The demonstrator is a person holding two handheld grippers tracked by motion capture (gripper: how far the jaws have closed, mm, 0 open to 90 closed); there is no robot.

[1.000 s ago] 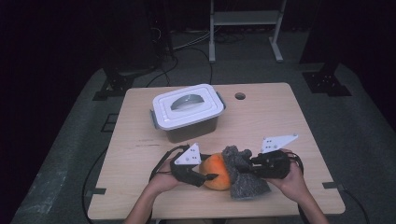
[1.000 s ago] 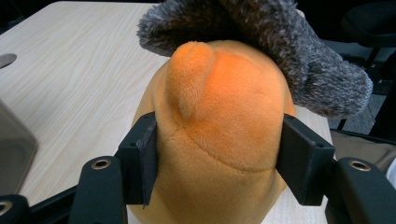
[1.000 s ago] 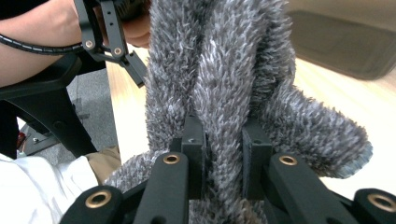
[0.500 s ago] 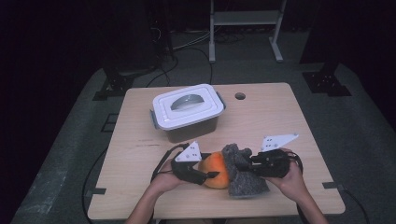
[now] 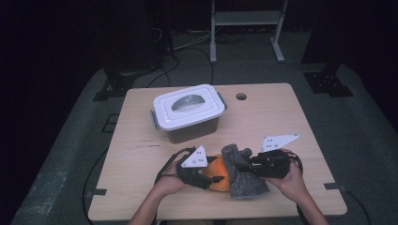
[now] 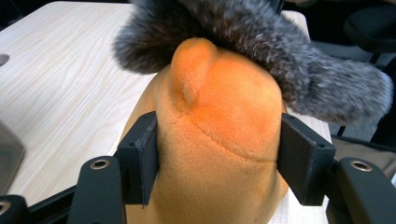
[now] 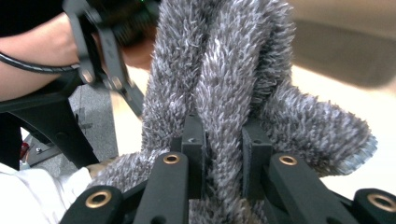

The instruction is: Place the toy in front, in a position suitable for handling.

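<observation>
Orange plush toy (image 5: pixel 219 177) sits at near edge of wooden worktop (image 5: pixel 281 117), between both hands. Left gripper (image 5: pixel 206 179) clamped on the orange plush, jaws pressing its sides in the left gripper view (image 6: pixel 219 154). Grey fuzzy cloth (image 5: pixel 244 176) drapes over the plush's right side and top, touching it. Right gripper (image 5: pixel 241 165) pinches a fold of the grey fuzzy cloth, jaws nearly closed around it (image 7: pixel 223 140). White-lidded plastic box (image 5: pixel 187 111) stands farther back on worktop, well apart from the plush, lid on.
</observation>
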